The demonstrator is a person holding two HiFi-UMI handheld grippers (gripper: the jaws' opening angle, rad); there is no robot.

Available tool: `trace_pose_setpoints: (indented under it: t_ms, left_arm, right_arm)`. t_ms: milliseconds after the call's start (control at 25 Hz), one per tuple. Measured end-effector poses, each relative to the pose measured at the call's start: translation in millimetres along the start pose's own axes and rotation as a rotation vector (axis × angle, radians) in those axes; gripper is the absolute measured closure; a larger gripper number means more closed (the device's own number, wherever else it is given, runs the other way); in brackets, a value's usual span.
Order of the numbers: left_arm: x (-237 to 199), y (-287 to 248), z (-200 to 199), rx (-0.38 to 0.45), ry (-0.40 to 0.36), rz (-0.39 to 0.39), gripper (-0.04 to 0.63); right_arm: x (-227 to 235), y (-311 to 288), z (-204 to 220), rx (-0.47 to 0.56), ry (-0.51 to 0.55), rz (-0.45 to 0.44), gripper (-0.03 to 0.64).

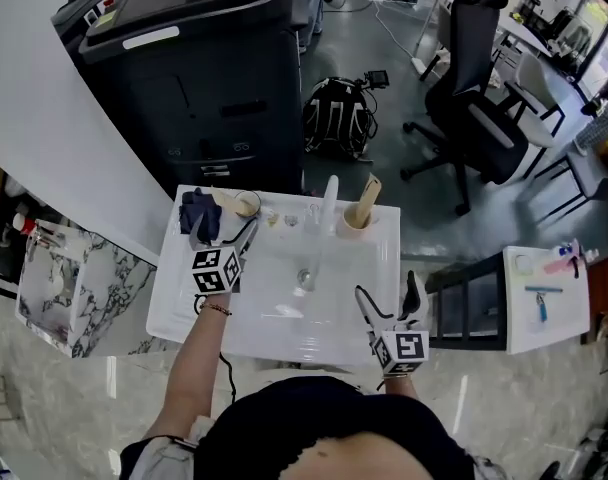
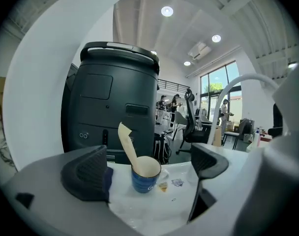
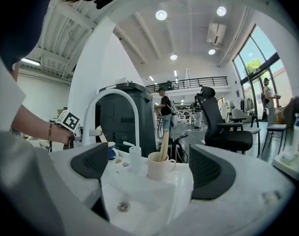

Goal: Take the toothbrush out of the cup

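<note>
altogether two — blue cup (image 2: 145, 177); white cup (image 3: 161, 166)

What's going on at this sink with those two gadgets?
A person stands at a white sink holding a two-jaw gripper in each hand. The left gripper, jaws apart, points at a blue cup at the sink's back left corner, with a toothbrush standing in it; nothing is gripped yet. The right gripper hangs open over the sink's front right, facing a white cup that holds another brush.
</note>
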State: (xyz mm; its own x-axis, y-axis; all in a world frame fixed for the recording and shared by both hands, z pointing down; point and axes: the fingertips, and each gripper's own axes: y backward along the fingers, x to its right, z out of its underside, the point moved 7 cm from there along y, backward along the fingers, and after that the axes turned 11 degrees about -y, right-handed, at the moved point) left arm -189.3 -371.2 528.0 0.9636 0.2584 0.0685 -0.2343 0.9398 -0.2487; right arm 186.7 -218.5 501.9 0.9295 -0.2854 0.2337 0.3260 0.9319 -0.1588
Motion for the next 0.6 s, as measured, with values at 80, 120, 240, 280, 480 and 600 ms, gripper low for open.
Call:
trace_pose_setpoints:
  t_ms: [80,120,240,280,480,600]
  left_arm:
    - [-4.0,-15.2,0.4,-0.024,-0.030,-0.012,0.060]
    - [-5.4,-22.2,0.7,-0.033,-0.041,-0.015,0.060]
    - [-9.8,-43.0,3.8,-0.058,-0.028,-0.020,0.061]
    - [-11.7,-48.8,5.4,-0.071,-0.024,-0.023,0.063]
    - [-17.2,-61.8,12.5,-0.105,-0.034,-0.009,0.421]
    - [-23.3,-63.9,16.6,-0.122,-0.014,-0.039,0.443]
  right_arm:
    - [3.9,-1.3,-0.8,-0.001,-0.006,0.009,0.110]
    - [5.6,-1.3,-0.7,-0.002,-0.008,0.015,0.110]
    - [11.8,-0.2,0.5,-0.006,-0.018,0.034,0.110]
    - [13.4,0.6,0.8,-0.008,-0.023,0.040,0.110]
    - [20.9,8.1,4.6,-0.015,-0.035,0.071,0.110]
    - [24.8,11.1,4.2,-0.021,-0.040,0.086,0.110]
